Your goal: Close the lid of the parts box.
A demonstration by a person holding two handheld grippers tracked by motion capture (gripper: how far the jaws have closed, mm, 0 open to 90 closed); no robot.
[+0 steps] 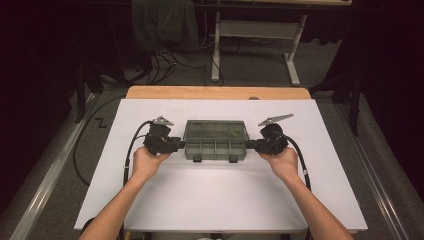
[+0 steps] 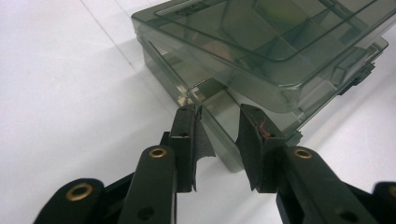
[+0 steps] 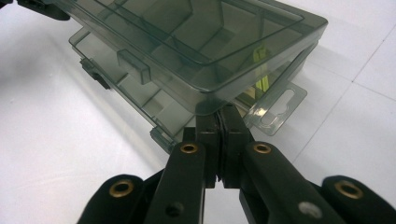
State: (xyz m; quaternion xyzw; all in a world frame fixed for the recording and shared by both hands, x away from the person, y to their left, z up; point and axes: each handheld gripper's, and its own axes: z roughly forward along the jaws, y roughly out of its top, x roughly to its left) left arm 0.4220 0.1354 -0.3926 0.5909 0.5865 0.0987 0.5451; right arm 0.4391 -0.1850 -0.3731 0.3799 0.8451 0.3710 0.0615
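A smoky translucent compartment box lies in the middle of the white table. Its lid stands slightly raised over the base, and its two front latches hang free. My left gripper is at the box's left end. In the left gripper view, my left gripper has its jaws a little apart, with a corner of the base gripped between them. My right gripper is at the right end. There my right gripper is pinched shut on the lid's corner rim, just above the clear hang tab.
The table's far edge is a wooden strip. Beyond it on the floor are tangled cables and the white legs of a desk frame. Gripper cables trail over the table beside both hands.
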